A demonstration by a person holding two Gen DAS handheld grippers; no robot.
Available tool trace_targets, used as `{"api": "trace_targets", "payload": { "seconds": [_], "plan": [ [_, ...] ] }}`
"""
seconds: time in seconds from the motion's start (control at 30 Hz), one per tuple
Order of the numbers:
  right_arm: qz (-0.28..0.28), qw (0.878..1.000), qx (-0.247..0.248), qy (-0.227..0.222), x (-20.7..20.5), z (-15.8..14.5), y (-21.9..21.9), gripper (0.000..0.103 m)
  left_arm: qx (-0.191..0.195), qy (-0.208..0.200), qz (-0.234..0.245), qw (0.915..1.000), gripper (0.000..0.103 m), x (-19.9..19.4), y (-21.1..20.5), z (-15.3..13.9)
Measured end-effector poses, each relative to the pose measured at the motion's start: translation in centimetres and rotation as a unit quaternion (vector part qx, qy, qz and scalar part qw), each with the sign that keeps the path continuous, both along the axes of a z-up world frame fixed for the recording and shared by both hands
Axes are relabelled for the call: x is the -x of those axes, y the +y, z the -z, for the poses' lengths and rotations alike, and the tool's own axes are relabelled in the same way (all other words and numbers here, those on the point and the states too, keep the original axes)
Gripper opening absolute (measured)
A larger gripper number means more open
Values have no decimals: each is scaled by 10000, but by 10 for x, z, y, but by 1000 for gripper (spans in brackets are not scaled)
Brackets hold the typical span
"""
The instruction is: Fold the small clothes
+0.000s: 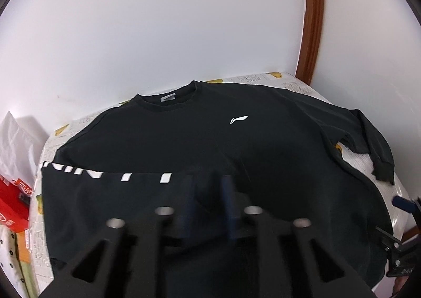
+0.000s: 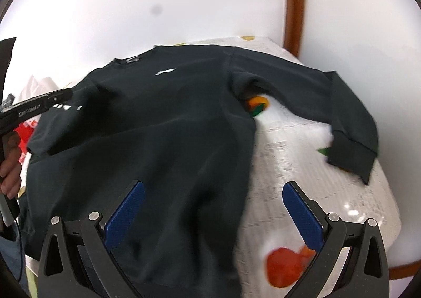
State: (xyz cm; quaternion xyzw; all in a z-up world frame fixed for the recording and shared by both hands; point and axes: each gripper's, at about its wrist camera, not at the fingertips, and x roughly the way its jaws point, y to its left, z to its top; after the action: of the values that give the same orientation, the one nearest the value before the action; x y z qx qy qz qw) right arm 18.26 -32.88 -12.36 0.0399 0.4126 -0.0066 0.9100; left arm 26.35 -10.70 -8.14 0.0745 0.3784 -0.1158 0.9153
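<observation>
A round tabletop (image 2: 329, 192) under a printed white cloth stands against a pale wall, and it carries nearly the whole black sweatshirt (image 1: 236, 145), which lies front up with its collar toward the wall. Spread flat like this, the garment is ready for folding inward from the sides. The sleeve (image 1: 100, 192) on the person's left, marked with white blocks, already lies folded across the lower chest. The other sleeve (image 2: 342, 119) is still stretched out over the cloth, bent at the elbow, its cuff near the table's edge; it looks like the next part to bring in.

The left tool (image 1: 208, 192) hovers low over the folded sleeve with its jaws a little apart; no cloth appears pinched between them, though blur makes this uncertain. The right tool (image 2: 213, 208) hangs over the sweatshirt's side edge with jaws spread wide and empty, apparently placed to reach for the outstretched sleeve.
</observation>
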Motion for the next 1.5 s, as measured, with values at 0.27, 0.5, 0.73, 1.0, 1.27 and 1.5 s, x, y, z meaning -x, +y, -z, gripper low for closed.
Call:
{"api": "trace_targets", "payload": {
  "seconds": [0.27,0.5,0.73,1.0,1.27,1.5],
  "plan": [
    [-775,9969,-116,-106,-28,-12,73,103,-14,-315,-689,9971,67,33,92,-5],
    [-1076,9935,-320,161,-90,2,126,87,-11,181,-1707,9852,67,48,198,31],
    [-877,9937,-130,687,-145,38,144,72,-211,626,-2282,9714,67,46,265,73],
    [-832,9950,-57,546,-168,44,161,39,-596,477,-1986,9771,65,9,261,84],
    [-1120,9936,-122,-83,-181,10,158,9,-82,462,-2010,9785,9,-15,263,91],
    [-508,9939,140,-970,-190,-45,111,8,187,499,-2106,9761,7,-14,271,90]
  ]
}}
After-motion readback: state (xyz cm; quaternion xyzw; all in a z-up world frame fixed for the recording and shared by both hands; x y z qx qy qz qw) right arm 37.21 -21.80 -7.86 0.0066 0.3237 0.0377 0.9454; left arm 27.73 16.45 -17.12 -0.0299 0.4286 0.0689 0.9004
